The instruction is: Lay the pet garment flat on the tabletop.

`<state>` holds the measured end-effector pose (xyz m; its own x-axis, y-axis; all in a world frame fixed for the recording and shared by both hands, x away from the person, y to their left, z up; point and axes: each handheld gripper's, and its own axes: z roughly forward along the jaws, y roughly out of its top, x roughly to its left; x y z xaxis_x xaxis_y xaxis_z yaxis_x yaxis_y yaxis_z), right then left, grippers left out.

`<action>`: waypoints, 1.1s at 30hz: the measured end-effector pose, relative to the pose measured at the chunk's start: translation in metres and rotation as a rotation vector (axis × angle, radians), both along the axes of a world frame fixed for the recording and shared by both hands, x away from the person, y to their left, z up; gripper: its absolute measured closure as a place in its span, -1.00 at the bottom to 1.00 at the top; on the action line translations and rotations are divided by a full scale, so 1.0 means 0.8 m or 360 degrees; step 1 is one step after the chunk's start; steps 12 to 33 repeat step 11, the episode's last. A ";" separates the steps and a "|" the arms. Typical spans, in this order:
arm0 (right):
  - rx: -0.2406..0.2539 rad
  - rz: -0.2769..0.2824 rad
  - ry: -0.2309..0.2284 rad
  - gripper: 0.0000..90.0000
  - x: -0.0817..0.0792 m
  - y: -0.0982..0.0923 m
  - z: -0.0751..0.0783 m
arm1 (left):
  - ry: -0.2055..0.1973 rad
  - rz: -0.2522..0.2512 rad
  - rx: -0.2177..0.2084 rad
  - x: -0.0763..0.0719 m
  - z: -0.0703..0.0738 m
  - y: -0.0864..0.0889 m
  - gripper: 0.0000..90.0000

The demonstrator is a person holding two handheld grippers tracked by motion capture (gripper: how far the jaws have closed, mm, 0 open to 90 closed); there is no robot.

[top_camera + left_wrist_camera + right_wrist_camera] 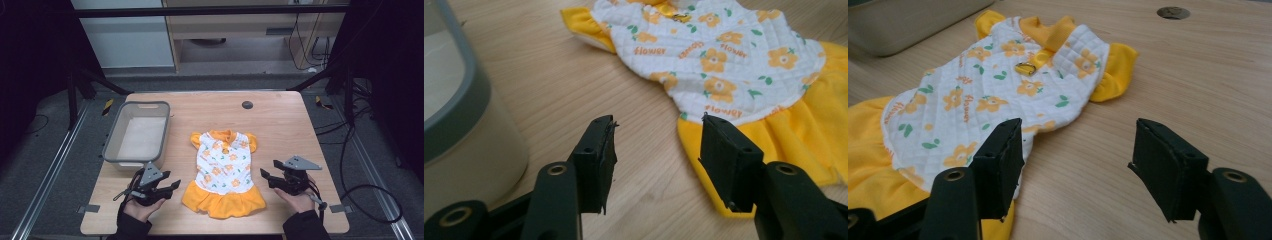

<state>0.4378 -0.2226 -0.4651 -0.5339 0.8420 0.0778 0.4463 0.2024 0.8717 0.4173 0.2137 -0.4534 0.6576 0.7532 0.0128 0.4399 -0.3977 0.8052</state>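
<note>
A small dress lies flat in the middle of the wooden table, white quilted top with orange flowers, yellow collar, sleeves and skirt, skirt toward the person. My left gripper rests open near the table's front, just left of the skirt hem; the left gripper view has the dress ahead of the open left gripper, which holds nothing. Open too, my right gripper sits at the skirt's right side. The right gripper view shows the dress to the left of the open right gripper.
A grey-rimmed plastic bin stands at the table's left, just beyond the left gripper, and nothing shows inside it; it is close on the left in the left gripper view. A round cable grommet is set in the far table edge.
</note>
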 end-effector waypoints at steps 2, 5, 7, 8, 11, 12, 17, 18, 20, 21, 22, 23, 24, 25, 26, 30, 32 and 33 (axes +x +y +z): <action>0.0017 -0.0032 0.0005 -0.26 -0.005 -0.010 -0.002 | -0.0009 0.0025 0.0018 -0.005 -0.002 0.009 -0.01; 0.0017 -0.0088 0.0006 -0.37 -0.011 -0.024 -0.005 | -0.0018 0.0075 0.0028 -0.010 -0.005 0.027 -0.06; 0.0025 -0.0130 0.0015 -0.42 -0.014 -0.031 -0.007 | -0.0026 0.0115 0.0050 -0.011 -0.007 0.037 -0.10; 0.0024 -0.0140 0.0017 -0.43 -0.014 -0.035 -0.009 | -0.0022 0.0127 0.0058 -0.011 -0.008 0.041 -0.12; -0.0004 -0.0169 0.0030 -0.49 -0.014 -0.042 -0.014 | -0.0008 0.0190 0.0043 -0.011 -0.012 0.059 -0.19; -0.0004 -0.0169 0.0030 -0.49 -0.014 -0.042 -0.014 | -0.0008 0.0190 0.0043 -0.011 -0.012 0.059 -0.19; -0.0004 -0.0169 0.0030 -0.49 -0.014 -0.042 -0.014 | -0.0008 0.0190 0.0043 -0.011 -0.012 0.059 -0.19; -0.0004 -0.0169 0.0030 -0.49 -0.014 -0.042 -0.014 | -0.0008 0.0190 0.0043 -0.011 -0.012 0.059 -0.19; -0.0004 -0.0169 0.0030 -0.49 -0.014 -0.042 -0.014 | -0.0008 0.0190 0.0043 -0.011 -0.012 0.059 -0.19; -0.0004 -0.0169 0.0030 -0.49 -0.014 -0.042 -0.014 | -0.0008 0.0190 0.0043 -0.011 -0.012 0.059 -0.19; -0.0004 -0.0169 0.0030 -0.49 -0.014 -0.042 -0.014 | -0.0008 0.0190 0.0043 -0.011 -0.012 0.059 -0.19; -0.0004 -0.0169 0.0030 -0.49 -0.014 -0.042 -0.014 | -0.0008 0.0190 0.0043 -0.011 -0.012 0.059 -0.19; -0.0004 -0.0169 0.0030 -0.49 -0.014 -0.042 -0.014 | -0.0008 0.0190 0.0043 -0.011 -0.012 0.059 -0.19; -0.0004 -0.0169 0.0030 -0.49 -0.014 -0.042 -0.014 | -0.0008 0.0190 0.0043 -0.011 -0.012 0.059 -0.19; -0.0004 -0.0169 0.0030 -0.49 -0.014 -0.042 -0.014 | -0.0008 0.0190 0.0043 -0.011 -0.012 0.059 -0.19; -0.0004 -0.0169 0.0030 -0.49 -0.014 -0.042 -0.014 | -0.0008 0.0190 0.0043 -0.011 -0.012 0.059 -0.19; -0.0004 -0.0169 0.0030 -0.49 -0.014 -0.042 -0.014 | -0.0008 0.0190 0.0043 -0.011 -0.012 0.059 -0.19; -0.0004 -0.0169 0.0030 -0.49 -0.014 -0.042 -0.014 | -0.0008 0.0190 0.0043 -0.011 -0.012 0.059 -0.19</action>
